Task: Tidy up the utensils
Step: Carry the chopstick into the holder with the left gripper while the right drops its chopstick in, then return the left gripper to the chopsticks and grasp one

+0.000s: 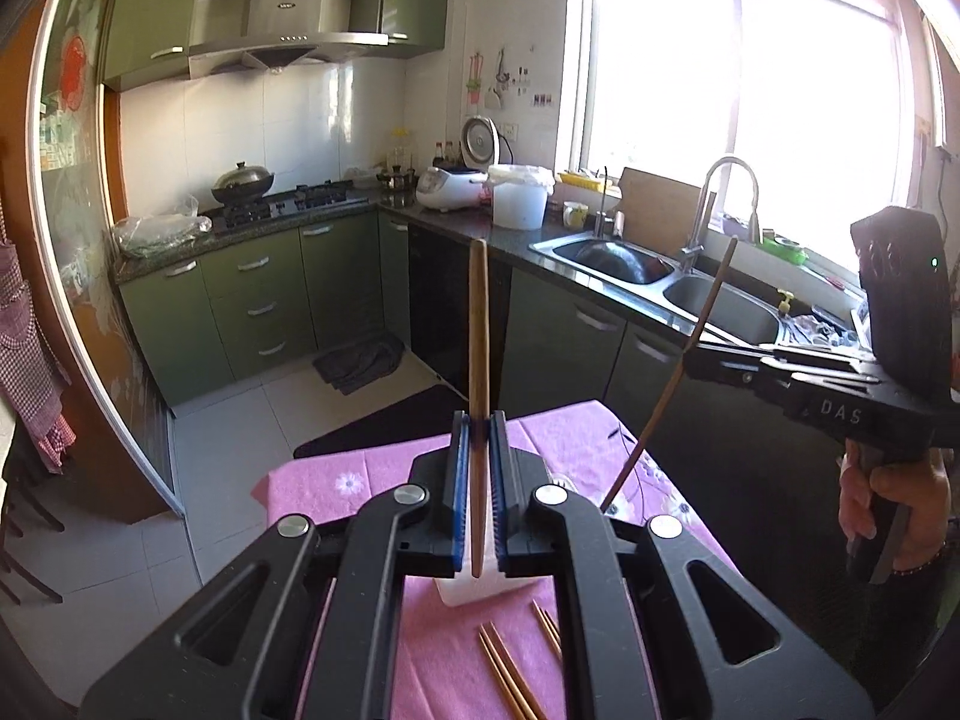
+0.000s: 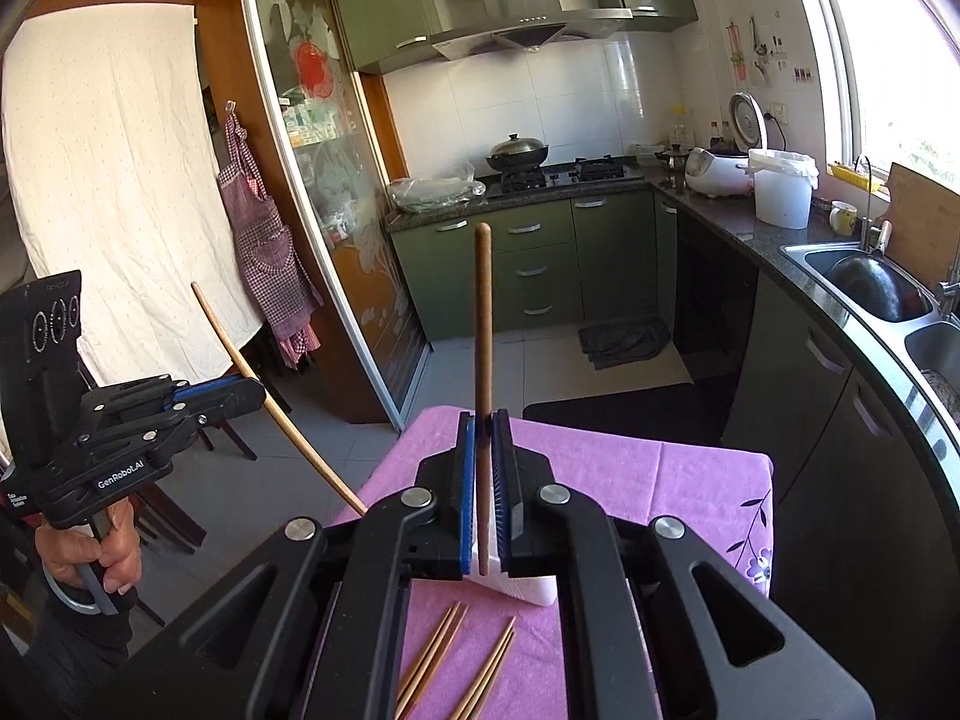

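While each tool, left tool [image 1: 477,426] and right tool [image 2: 483,426], pinches one brown wooden chopstick [image 1: 478,360] aloft, four loose wooden chopsticks [image 2: 456,660] lie on the purple-clothed desk [image 2: 630,474] beside the white plastic holder [image 2: 528,588], so most sorting seems unfinished.

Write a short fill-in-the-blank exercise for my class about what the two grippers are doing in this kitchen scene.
1. Each gripper is shut on one ____.
2. The left gripper and the right gripper are raised above a ____ tablecloth.
3. More chopsticks lie on the cloth near a ____ container.

Missing words: chopstick; purple; white
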